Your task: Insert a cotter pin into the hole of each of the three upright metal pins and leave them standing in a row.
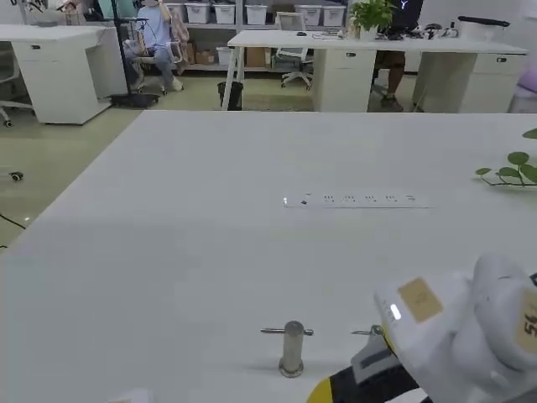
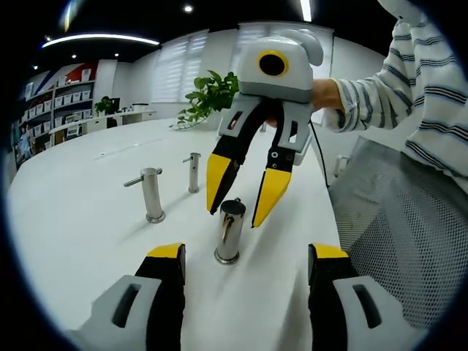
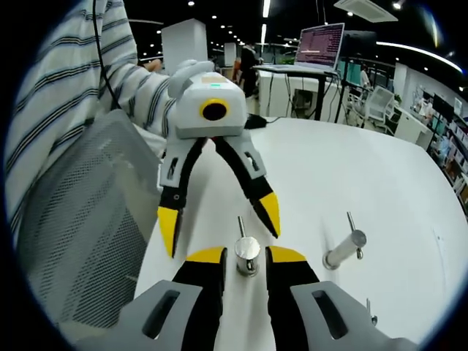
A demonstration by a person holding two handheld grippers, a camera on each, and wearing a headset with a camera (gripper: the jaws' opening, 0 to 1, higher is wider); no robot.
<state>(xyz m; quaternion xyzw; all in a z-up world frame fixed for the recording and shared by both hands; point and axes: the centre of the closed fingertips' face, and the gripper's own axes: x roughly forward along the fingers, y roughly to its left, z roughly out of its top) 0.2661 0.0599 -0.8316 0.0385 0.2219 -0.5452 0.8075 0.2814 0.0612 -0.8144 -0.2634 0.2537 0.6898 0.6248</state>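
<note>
A steel pin [image 2: 229, 231] stands upright between my left gripper's [image 2: 248, 252] open jaws. My right gripper [image 2: 243, 205] comes down from the far side, and its yellow fingertips [image 2: 219, 175] flank the pin's top with small gaps. In the right gripper view that pin [image 3: 246, 256] sits between my right gripper's [image 3: 246, 256] narrowly open jaws, with a thin cotter pin [image 3: 240, 225] sticking out beyond it. The left gripper [image 3: 219, 223] faces it, spread wide. Two more pins [image 2: 151, 194] [image 2: 192, 172] stand behind, each with a cotter pin. In the head view one pin [image 1: 291, 349] carries a cotter pin [image 1: 286, 331].
A gripper's white body [image 1: 453, 336] covers the table's near right in the head view, beside another cotter pin [image 1: 367, 332]. A power strip [image 1: 357, 201] lies mid-table and plant leaves [image 1: 513, 170] reach in at the right edge. A mesh chair [image 2: 395, 219] and a person's striped sleeve [image 2: 409, 80] are close by.
</note>
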